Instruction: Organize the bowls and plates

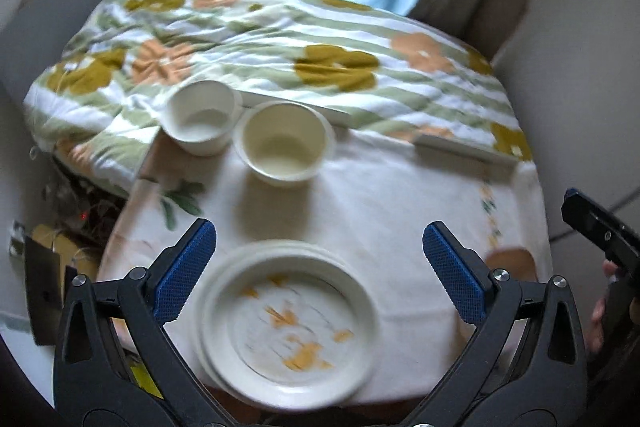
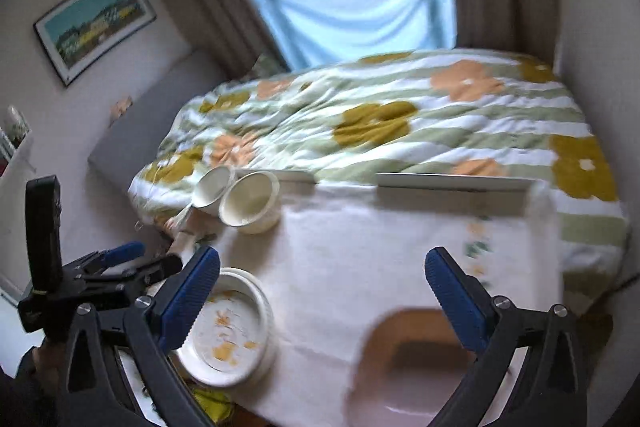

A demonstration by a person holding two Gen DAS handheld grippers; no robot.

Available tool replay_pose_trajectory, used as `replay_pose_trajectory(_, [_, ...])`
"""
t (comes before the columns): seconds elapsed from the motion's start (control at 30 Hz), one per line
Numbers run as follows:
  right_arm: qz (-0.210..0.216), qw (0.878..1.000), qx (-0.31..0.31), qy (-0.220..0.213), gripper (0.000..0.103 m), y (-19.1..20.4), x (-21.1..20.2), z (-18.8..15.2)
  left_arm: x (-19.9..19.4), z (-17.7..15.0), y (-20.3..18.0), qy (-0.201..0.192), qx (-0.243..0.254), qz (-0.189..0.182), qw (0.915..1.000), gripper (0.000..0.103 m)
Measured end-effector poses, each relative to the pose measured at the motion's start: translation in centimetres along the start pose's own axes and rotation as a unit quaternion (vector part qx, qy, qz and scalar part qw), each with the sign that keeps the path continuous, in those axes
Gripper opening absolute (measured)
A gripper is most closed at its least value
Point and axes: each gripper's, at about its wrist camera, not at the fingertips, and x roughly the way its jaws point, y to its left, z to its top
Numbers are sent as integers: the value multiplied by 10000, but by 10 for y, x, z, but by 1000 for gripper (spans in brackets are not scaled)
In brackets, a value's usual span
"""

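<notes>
1. Under both claws lies the white tablecloth (image 1: 400, 195), spread over a table that butts against a bed with a flowered quilt (image 1: 320, 39); every dish sits on this cloth.
2. Just below and between the blue pads of the left claw (image 1: 318, 269) is a stack of white plates (image 1: 288, 323) with orange blossoms. Several rims show one under another, so I judge the plates already gathered. This claw gapes wide, nothing between its pads.
3. Beneath the right claw (image 2: 322, 289), toward its right pad, is a pinkish dish with a brown rim (image 2: 416, 359). It is blurred and stands alone, apart from the stack, which lies beside this claw's left pad. This claw is likewise spread wide and empty.
4. Well ahead of the left claw, at the quilt's edge, a cream bowl (image 1: 285, 146) stands upright, not nested.
5. Touching or nearly touching it, further left, is a white bowl (image 1: 202, 121), tilted on the quilt's fold.
6. My reading: plates done; the two bowls are not yet stacked, and the brown-rimmed dish likely needs a place. Neither claw carries anything.
</notes>
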Motion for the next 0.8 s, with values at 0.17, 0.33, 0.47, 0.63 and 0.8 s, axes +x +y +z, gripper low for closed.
replay_pose_trajectory(0.17, [-73,9983,75,580,102,32,79,27,48,31,53,411,-375,-88,9984,100])
replay_pose_trajectory(0.33, [-228,9923,242,1195,99,45,158,34,113,51,84,1019,-621,-284,9924,71])
replay_pose_trajectory(0.47, [-352,9867,384,1542,90,46,204,32,155,58,90,1281,-635,-406,9889,61])
replay_pose_trajectory(0.63, [-369,9801,568,1866,67,44,245,27,184,62,91,1471,-498,-531,9864,48])
replay_pose_trajectory(0.8, [-281,9776,604,1998,41,48,266,24,197,64,94,1544,-404,-592,9854,25])
